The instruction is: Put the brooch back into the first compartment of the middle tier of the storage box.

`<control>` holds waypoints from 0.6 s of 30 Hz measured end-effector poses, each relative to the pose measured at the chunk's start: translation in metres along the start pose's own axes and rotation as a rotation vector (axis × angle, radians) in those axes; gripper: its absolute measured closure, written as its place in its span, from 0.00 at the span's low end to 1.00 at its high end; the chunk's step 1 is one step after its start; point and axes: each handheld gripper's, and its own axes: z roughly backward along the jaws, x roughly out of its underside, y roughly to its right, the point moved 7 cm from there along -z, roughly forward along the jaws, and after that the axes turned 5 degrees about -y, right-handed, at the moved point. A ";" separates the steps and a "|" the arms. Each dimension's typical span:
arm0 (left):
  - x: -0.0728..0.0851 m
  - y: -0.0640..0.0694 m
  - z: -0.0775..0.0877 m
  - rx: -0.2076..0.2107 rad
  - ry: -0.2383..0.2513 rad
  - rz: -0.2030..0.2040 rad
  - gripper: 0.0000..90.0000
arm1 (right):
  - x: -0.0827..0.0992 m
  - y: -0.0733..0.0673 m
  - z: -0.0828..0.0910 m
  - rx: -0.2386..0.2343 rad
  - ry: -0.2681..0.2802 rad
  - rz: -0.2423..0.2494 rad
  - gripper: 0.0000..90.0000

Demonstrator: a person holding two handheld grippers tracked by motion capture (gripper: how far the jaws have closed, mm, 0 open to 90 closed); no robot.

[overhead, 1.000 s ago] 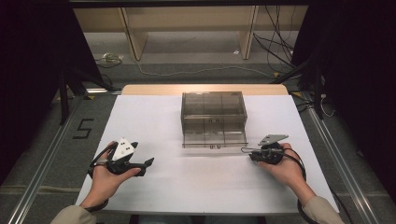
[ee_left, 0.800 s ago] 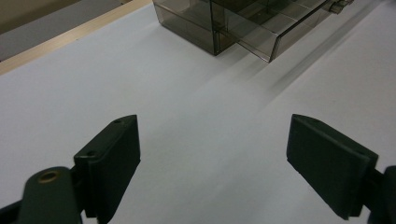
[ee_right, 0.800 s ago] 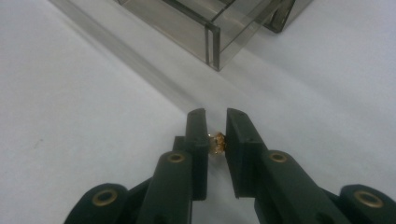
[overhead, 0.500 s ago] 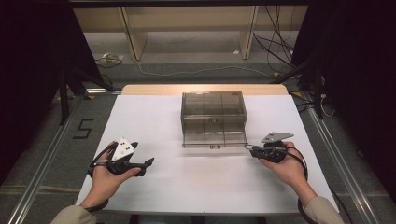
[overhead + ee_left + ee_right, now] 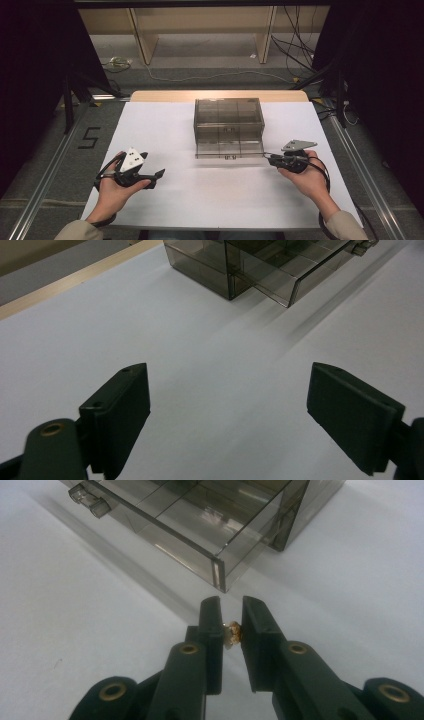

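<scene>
The right gripper [image 5: 231,611] pinches a small gold item [image 5: 233,630] just beside the drawer [image 5: 200,520] pulled out of the smoky box. Lift over the drawer's corner, then release inside a compartment. The left gripper [image 5: 227,405] rests released on the worktop [image 5: 165,125].

A tiny gold-coloured piece [image 5: 233,631], too small to make out in detail, sits pinched between the right gripper's [image 5: 231,611] nearly closed jaws, just beside the near corner of the smoky transparent drawer box [image 5: 228,127], whose compartmented lower drawer [image 5: 229,148] stands pulled out.
</scene>
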 end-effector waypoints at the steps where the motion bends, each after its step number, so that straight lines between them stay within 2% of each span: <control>1: 0.000 0.000 0.000 0.000 0.000 0.000 0.19 | 0.000 0.000 0.000 0.001 0.001 0.001 0.89; 5: 0.000 0.000 0.000 0.000 -0.001 0.000 0.19 | -0.004 -0.001 0.003 0.012 0.016 0.019 0.89; 18: 0.000 0.000 0.000 0.000 0.000 0.001 0.19 | -0.013 -0.006 0.007 0.019 0.065 0.033 0.89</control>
